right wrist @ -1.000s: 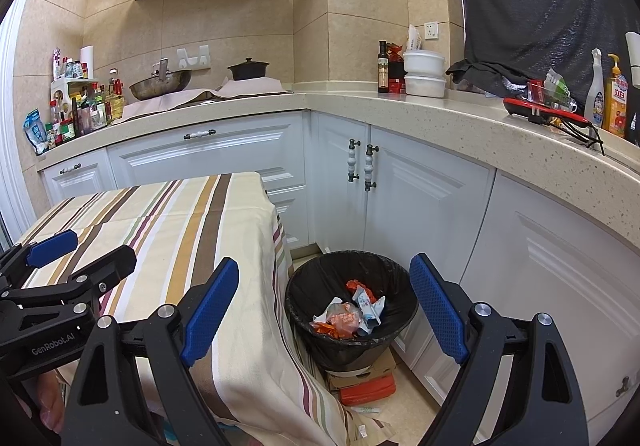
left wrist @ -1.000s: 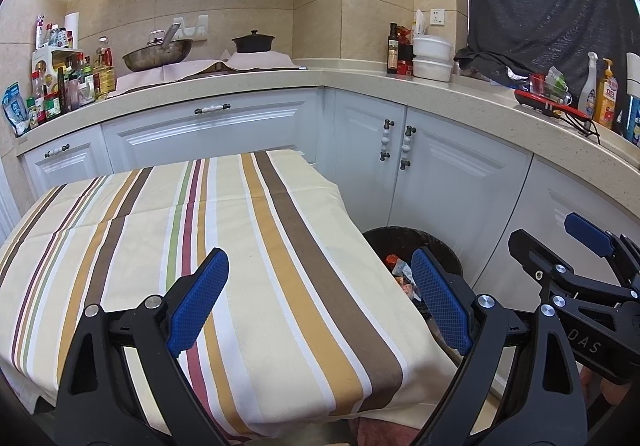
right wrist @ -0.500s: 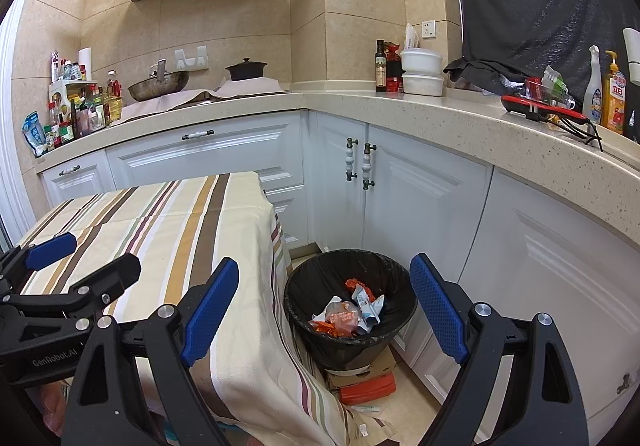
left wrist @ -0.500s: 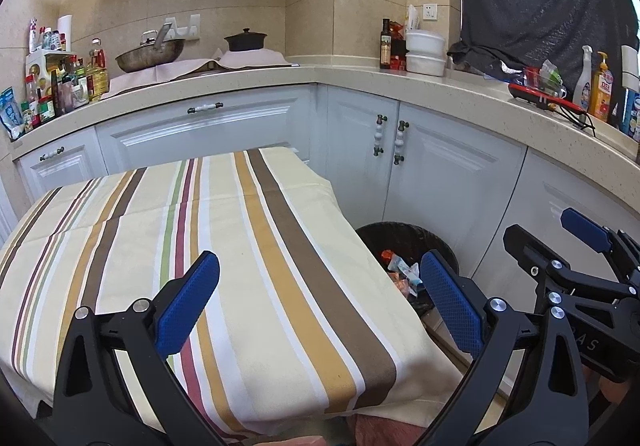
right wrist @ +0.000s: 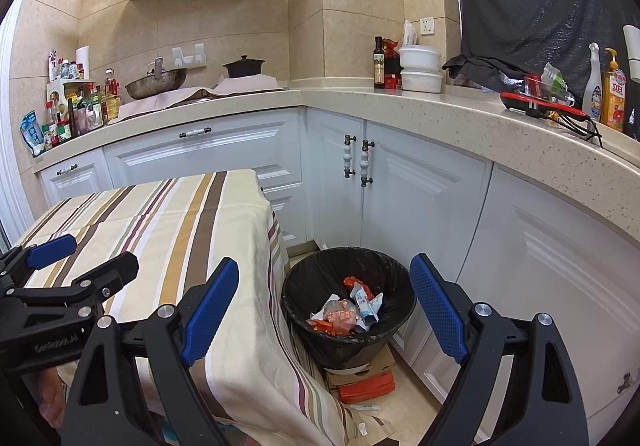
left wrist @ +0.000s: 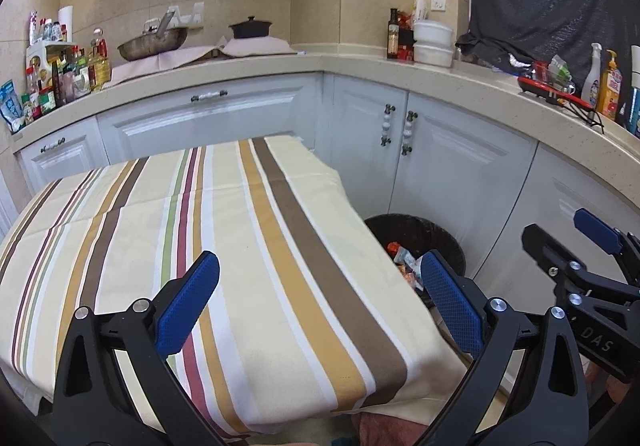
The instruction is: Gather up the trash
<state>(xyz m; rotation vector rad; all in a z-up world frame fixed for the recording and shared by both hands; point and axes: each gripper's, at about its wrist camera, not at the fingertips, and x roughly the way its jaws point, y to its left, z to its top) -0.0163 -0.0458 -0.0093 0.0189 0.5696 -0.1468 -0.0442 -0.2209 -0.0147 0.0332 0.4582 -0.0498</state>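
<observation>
- My bench [left wrist: 248, 246] wears a striped cloth, with white kitchen cabinets [right wrist: 420, 206] wrapping round it.
- Trash [right wrist: 346, 312], crumpled orange and white wrappers, sits in the black-lined bin [right wrist: 348, 342] on the floor beside the bench.
- Left tongs [left wrist: 316, 306] and right tongs [right wrist: 324, 320] both gape apart, holding nothing.

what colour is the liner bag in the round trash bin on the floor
Black; the liner bag in the round trash bin shows best in the right wrist view.

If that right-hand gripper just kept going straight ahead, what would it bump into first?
Probably the black-lined trash bin: the open right gripper frames it between its fingers, pointing at the wrappers inside. Depth is hard to judge.
</observation>
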